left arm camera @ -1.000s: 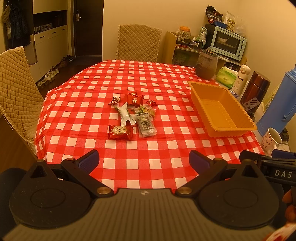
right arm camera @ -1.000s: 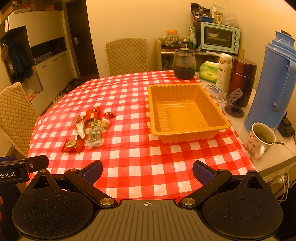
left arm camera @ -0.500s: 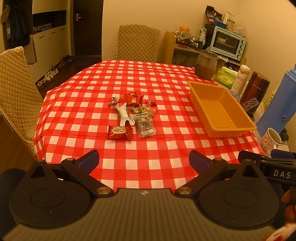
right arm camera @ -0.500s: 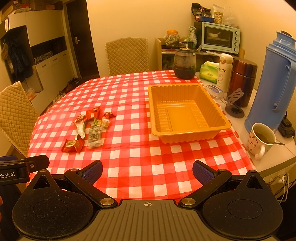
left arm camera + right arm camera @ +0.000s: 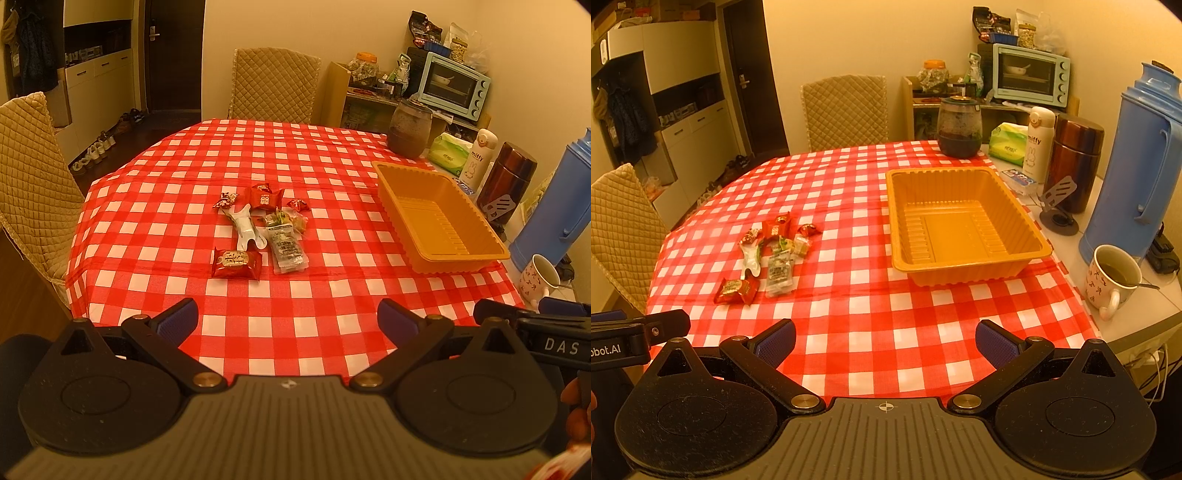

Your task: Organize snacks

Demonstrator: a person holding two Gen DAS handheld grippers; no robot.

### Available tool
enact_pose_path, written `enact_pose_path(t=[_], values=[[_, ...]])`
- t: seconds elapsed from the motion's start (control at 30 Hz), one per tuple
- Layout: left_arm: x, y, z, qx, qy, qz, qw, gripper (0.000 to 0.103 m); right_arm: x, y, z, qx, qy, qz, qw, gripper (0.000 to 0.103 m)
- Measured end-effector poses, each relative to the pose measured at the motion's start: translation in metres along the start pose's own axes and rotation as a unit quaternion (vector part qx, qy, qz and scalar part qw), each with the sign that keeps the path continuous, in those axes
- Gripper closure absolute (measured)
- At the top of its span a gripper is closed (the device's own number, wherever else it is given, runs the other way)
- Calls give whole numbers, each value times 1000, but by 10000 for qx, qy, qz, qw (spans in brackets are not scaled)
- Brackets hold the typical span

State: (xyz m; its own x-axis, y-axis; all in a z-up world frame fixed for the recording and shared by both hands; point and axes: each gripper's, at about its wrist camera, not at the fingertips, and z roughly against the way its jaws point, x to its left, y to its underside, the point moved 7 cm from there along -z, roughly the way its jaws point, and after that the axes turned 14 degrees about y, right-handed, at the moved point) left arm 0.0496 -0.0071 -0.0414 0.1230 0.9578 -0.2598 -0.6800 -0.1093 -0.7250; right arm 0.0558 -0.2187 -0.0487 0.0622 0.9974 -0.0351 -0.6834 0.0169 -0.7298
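Several wrapped snacks lie in a loose pile on the red checked tablecloth [image 5: 295, 155]: a red packet [image 5: 236, 263] nearest me, a clear packet [image 5: 287, 249], a white wrapper [image 5: 246, 229], a red pouch [image 5: 264, 197] and small candies. The pile also shows in the right wrist view [image 5: 768, 258]. An empty orange tray [image 5: 441, 218] [image 5: 960, 225] stands to the right of the pile. My left gripper [image 5: 288, 321] is open and empty above the table's near edge. My right gripper [image 5: 885, 343] is open and empty, also at the near edge, to the right of the left one.
A dark glass jar [image 5: 959, 127] stands behind the tray. On the counter at the right are a blue thermos [image 5: 1137, 162], a brown flask [image 5: 1075, 162], a white bottle [image 5: 1038, 142], a tissue pack [image 5: 1008, 144] and a mug [image 5: 1112, 280]. Quilted chairs [image 5: 33, 184] [image 5: 273, 88] stand at the left and far side.
Both grippers have barely moved; the left wrist view has shifted very slightly. Nothing on the table has moved.
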Motion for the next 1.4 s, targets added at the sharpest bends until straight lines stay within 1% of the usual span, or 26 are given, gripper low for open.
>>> enact_pose_path(t=[0.8,0.97,1.07,1.4], values=[[-1,-1,0,-7,9,13,10000,1,0,1,0,-2,-2,-3,10000,0],[-1,0,-2,-3,89,111,9999,1,3,2,-2,20,5,23,10000,0],[3,0,-3,-10,115,172,9998,1,5,3,-5,34,-2,42,10000,0],[34,2,-12,36,-2,409,9992,1,20,5,-25,147,-106,114,9998,0]])
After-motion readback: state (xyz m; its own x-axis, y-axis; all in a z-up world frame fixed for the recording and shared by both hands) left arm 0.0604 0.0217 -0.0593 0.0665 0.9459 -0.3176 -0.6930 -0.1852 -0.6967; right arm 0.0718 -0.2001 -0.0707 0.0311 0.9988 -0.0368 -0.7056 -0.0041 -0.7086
